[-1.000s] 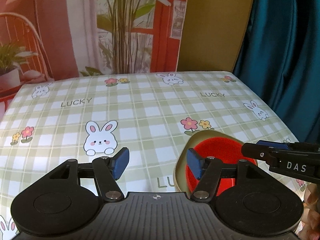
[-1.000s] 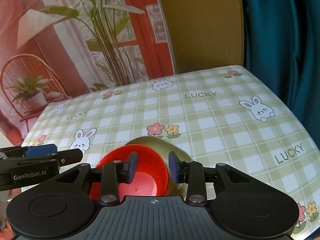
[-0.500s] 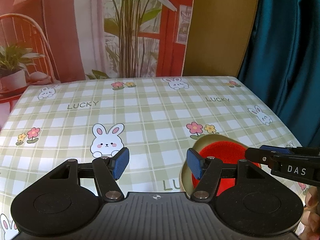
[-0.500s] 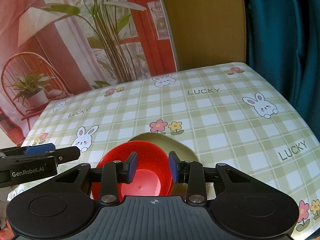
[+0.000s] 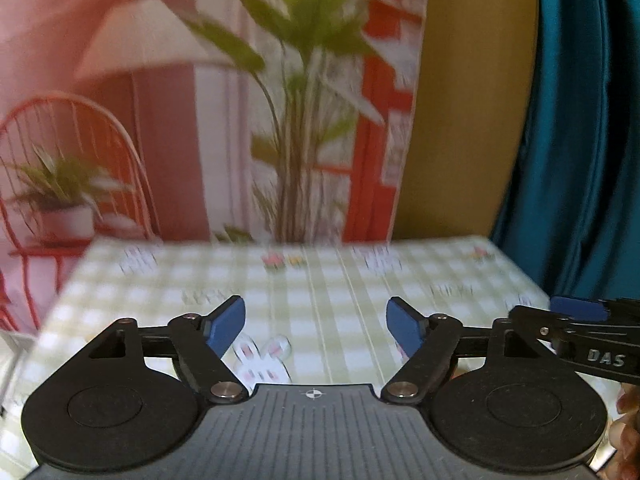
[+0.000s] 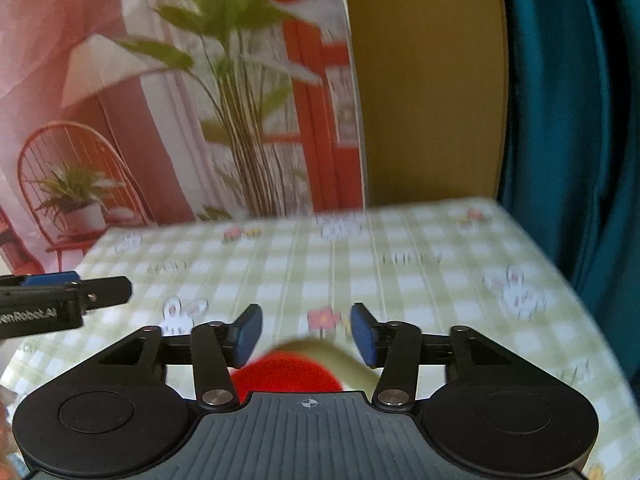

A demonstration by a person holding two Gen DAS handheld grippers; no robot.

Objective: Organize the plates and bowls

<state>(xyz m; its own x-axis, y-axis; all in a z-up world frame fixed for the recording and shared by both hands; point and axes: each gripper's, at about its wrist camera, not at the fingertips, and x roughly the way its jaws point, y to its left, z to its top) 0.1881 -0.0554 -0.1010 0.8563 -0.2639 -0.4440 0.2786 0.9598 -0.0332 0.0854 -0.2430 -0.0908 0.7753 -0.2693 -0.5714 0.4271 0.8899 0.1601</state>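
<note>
From the left wrist view, my left gripper (image 5: 316, 326) has its jaws wide and opening further, with nothing between them; only the checked cloth of the bench (image 5: 344, 280) and a printed rabbit show through the gap. The bowls are not visible here. The right gripper (image 5: 576, 320) pokes in from the right edge of this view, just beside my right finger (image 5: 404, 330), and part of a hand (image 5: 628, 436) shows below it.

From the right wrist view, the right gripper (image 6: 306, 334) has its jaws opening too, pads clear of everything. The red bowl (image 6: 286, 374) sits nested in an olive bowl (image 6: 348, 360) on the bench (image 6: 400, 280), below and just behind the pads, partly hidden by the gripper body. The left gripper (image 6: 64, 298) reaches in left of the red bowl, well apart from it. Beyond the bench's far edge hang a plant backdrop (image 6: 200, 120) and a teal curtain (image 6: 572, 120). Both views are blurred.
</note>
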